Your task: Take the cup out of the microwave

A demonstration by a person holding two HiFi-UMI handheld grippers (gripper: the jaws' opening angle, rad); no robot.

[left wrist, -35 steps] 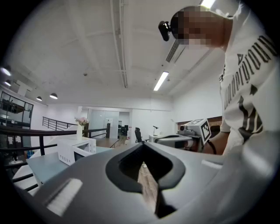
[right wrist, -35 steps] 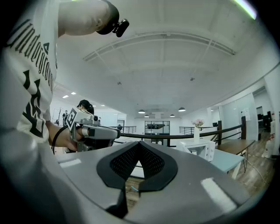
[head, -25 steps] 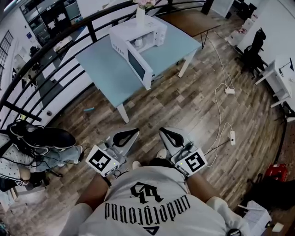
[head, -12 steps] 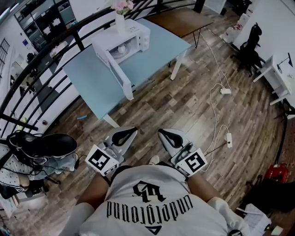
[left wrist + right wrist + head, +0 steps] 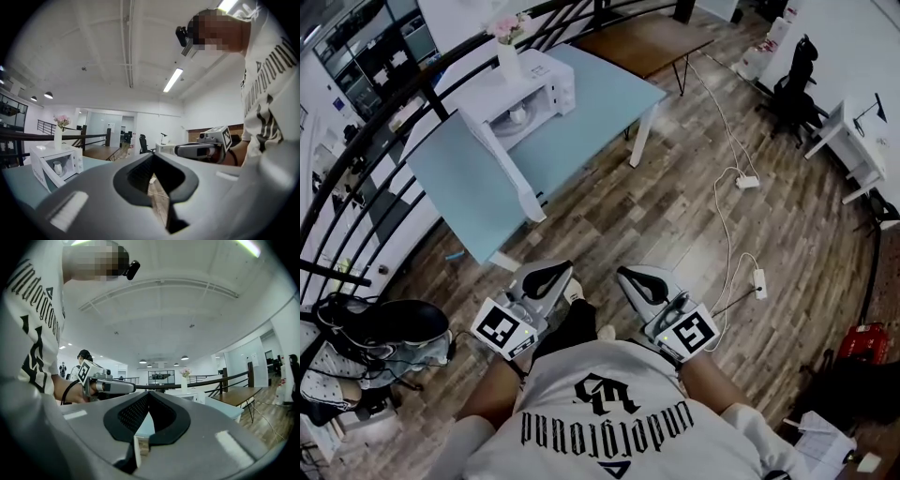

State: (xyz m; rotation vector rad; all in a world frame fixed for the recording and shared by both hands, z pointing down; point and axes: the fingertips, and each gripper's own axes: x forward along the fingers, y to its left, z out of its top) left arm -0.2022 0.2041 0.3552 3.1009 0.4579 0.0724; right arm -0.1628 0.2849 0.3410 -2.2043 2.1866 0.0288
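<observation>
Both tools are shut and carrying nothing: your left gripper [image 5: 558, 272] has its black-lined jaws meeting at the tips with only floor showing through the gap behind them, and your right gripper [image 5: 628, 275] is pinched together just the same. You hold the two level and side by side in front of your chest, well apart from the work. Out ahead and to your left stands the pale blue rectangular table [image 5: 600, 94], and on it the white boxy microwave [image 5: 546, 80] with its door [image 5: 506, 164] swung wide open. The small white cup [image 5: 517, 114] sits upright inside the cavity, in plain sight, with a white vase of pink flowers [image 5: 508, 54] perched on the oven's roof. That cup looks like glazed ceramic, so I'd expect it stiff, fairly light, slick on the pads and quick to chip against the oven frame; closing across the rim and wall seems the safest hold, since the handle is too small to place from here. Compared with a second ago, the table and microwave have slid left and down in the head view, the table's near corner now sits closer to your left gripper, and both tools keep the same closed pose.
</observation>
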